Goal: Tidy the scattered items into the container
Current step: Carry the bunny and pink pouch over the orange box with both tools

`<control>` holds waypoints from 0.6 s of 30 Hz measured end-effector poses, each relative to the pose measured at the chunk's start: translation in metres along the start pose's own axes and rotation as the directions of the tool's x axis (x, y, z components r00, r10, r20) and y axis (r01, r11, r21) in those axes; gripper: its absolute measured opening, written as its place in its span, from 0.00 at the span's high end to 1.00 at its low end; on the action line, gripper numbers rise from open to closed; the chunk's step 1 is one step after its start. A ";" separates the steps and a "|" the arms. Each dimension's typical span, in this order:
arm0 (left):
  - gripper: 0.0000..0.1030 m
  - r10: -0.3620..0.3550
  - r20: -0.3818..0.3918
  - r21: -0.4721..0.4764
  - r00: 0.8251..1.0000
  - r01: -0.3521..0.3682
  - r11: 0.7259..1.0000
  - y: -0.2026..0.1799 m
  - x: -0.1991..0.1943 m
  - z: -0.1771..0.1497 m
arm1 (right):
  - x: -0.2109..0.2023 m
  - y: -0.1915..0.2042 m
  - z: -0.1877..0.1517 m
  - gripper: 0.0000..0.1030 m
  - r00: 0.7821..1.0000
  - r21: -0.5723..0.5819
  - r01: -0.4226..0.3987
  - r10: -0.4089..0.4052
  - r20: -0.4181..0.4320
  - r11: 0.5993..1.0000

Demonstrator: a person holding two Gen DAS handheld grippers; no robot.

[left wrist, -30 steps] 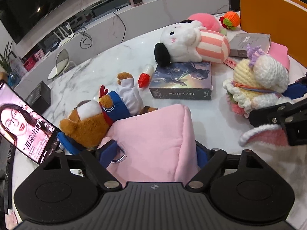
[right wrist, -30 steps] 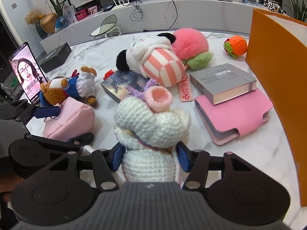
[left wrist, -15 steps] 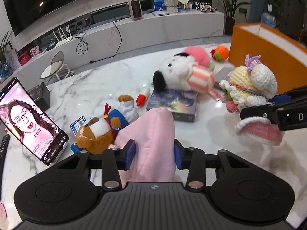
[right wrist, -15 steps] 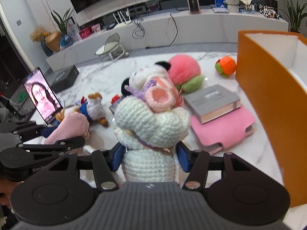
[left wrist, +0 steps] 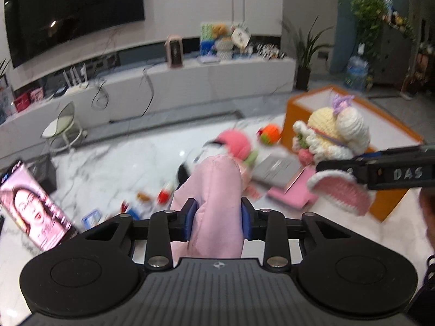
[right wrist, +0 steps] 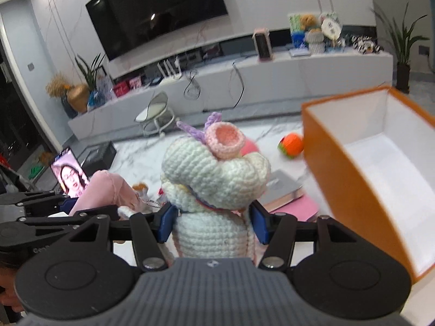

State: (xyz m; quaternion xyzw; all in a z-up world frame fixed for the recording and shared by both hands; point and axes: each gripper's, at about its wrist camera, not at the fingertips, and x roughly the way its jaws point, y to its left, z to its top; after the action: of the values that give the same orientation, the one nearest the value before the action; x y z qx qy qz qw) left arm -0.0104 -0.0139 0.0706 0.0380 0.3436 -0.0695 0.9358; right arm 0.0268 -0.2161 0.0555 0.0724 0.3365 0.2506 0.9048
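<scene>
My left gripper (left wrist: 217, 222) is shut on a soft pink pouch (left wrist: 214, 190), held up off the marble table (left wrist: 114, 168). My right gripper (right wrist: 212, 225) is shut on a white crocheted doll (right wrist: 214, 179) with a pink ear and purple bow, also lifted; in the left wrist view the same doll (left wrist: 334, 135) hangs beside the orange box (left wrist: 386, 203). The orange box (right wrist: 350, 179) with a white inside stands open at the right. The pink pouch (right wrist: 108, 190) shows at the left of the right wrist view.
On the table lie a grey book (right wrist: 282, 187) on a pink case (right wrist: 296, 206), an orange crocheted ball (right wrist: 292, 145), a pink plush (left wrist: 233, 144), a small red bottle (left wrist: 164, 194) and a bear toy, partly hidden. A lit phone (left wrist: 30, 209) leans at the left.
Both grippers rose and tilted up with their loads. The left gripper's jaws closed on the pink pouch and lifted it off the table. The orange box's open top came into view.
</scene>
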 end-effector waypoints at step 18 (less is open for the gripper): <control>0.63 -0.239 0.209 0.071 0.948 0.229 0.971 -0.088 0.038 0.081 | -0.065 -0.083 0.034 0.42 0.962 0.145 0.196 -0.219 0.164 0.970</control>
State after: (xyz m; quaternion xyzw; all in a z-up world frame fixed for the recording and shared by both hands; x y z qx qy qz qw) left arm 0.0562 -0.1145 0.1051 0.0108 0.2404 -0.1917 0.9515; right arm 0.0405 -0.3193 0.0932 0.1164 0.2748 0.1248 0.9462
